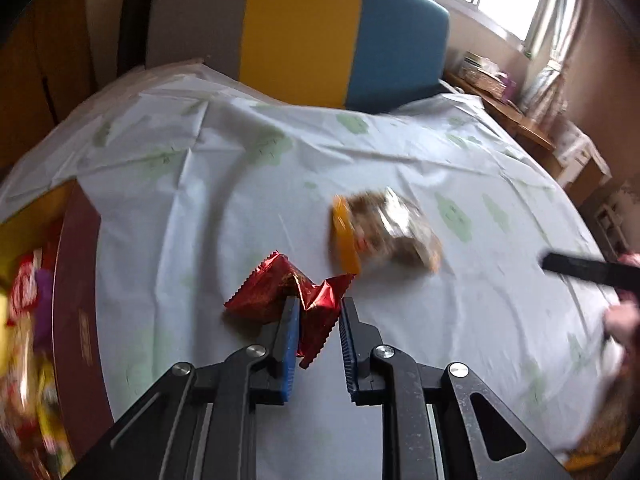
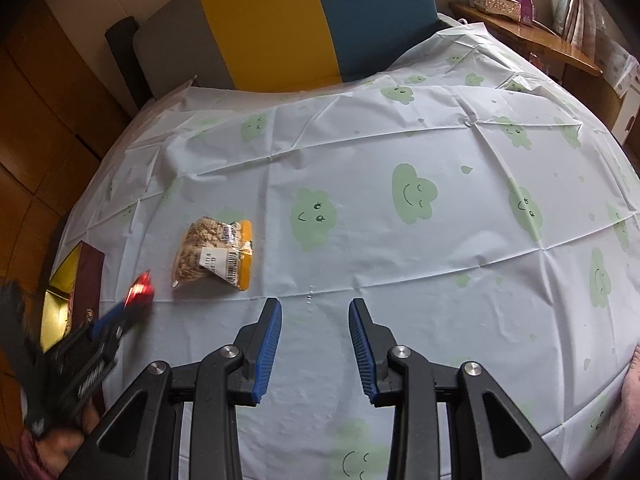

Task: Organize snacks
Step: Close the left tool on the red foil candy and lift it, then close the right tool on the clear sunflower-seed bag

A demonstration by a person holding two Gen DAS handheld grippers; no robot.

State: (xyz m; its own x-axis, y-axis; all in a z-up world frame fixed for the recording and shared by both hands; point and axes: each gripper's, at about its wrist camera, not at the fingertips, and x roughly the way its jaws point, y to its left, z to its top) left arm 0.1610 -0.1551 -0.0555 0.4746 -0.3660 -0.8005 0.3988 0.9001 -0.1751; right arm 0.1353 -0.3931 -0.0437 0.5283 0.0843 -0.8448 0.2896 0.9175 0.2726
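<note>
While your left tool (image 1: 318, 320) pinches only one crinkled end of the red snack packet (image 1: 288, 290), just beside the box (image 1: 78, 280), the foil may slip free. Your right tool (image 2: 315, 320) stands narrowly parted, empty.

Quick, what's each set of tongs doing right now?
Left tongs: closed on the red snack wrapper.
Right tongs: open, nothing between them, above the tablecloth.
</note>
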